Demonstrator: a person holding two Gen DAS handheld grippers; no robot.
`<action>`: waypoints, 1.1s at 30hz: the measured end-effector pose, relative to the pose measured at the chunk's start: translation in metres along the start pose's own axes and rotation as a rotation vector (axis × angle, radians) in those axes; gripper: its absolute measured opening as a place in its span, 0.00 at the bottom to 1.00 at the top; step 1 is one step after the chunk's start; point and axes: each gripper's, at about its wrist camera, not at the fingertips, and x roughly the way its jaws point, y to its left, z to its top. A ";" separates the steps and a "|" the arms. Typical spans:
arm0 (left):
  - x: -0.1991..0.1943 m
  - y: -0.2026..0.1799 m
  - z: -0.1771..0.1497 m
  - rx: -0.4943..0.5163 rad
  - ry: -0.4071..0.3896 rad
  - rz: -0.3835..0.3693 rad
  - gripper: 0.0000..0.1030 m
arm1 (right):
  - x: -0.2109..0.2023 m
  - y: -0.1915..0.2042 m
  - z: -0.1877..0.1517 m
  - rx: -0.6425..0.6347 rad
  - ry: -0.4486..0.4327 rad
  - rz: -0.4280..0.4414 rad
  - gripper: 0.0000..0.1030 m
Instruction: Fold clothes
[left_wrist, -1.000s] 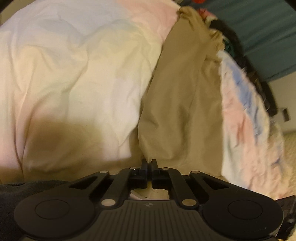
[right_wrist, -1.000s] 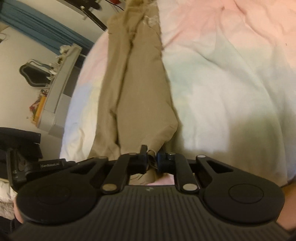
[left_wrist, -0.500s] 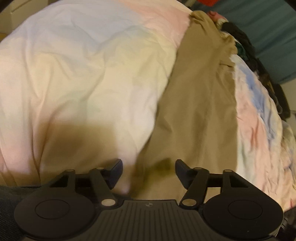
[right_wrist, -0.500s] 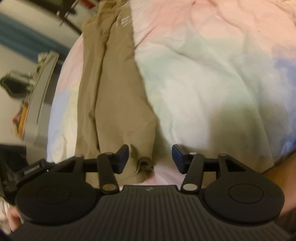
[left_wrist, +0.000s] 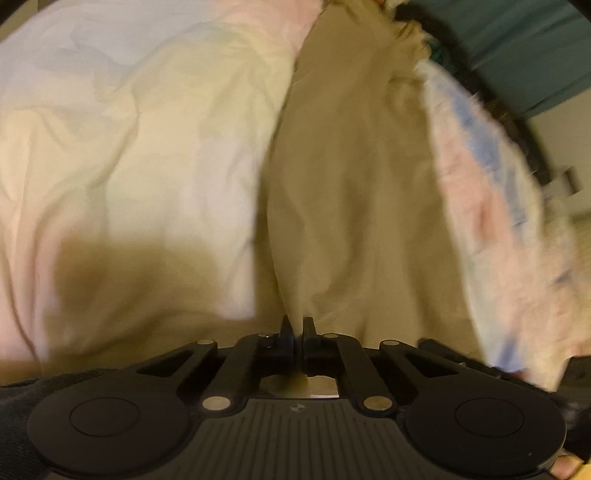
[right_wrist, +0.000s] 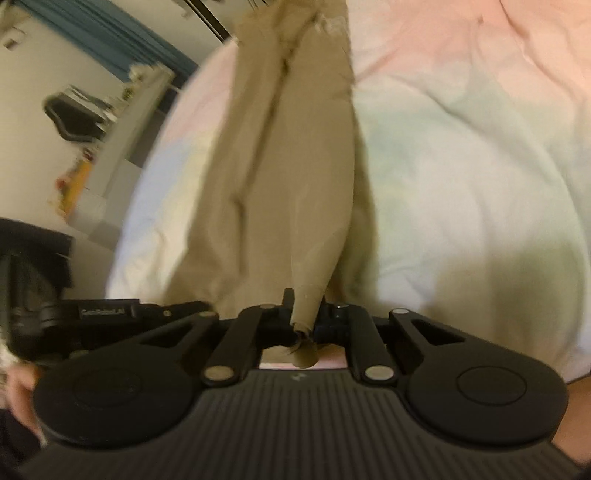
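Note:
A long tan garment lies stretched lengthwise across a pastel bedspread; it also shows in the right wrist view. My left gripper is shut on the near edge of the tan garment, with a fold of cloth pinched between its fingers. My right gripper is shut on a bunched corner of the same garment, and a roll of cloth pokes out behind its fingers. Both views are motion-blurred.
The pastel bedspread fills most of both views. Dark clothes lie piled at the far end by a teal curtain. A shelf with clutter and a dark chair stand beside the bed.
A second ago both grippers were shut on the garment. Half a second ago both were open above its near edge. Now both are shut on it again, with the cloth pulled taut.

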 end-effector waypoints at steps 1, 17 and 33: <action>-0.010 0.000 0.001 -0.013 -0.013 -0.040 0.03 | -0.009 0.002 0.003 0.011 -0.021 0.017 0.09; -0.173 -0.013 -0.033 -0.102 -0.285 -0.453 0.03 | -0.154 0.059 0.009 -0.113 -0.342 0.110 0.08; -0.110 -0.049 0.052 -0.209 -0.421 -0.305 0.04 | -0.078 0.034 0.089 0.030 -0.429 -0.004 0.08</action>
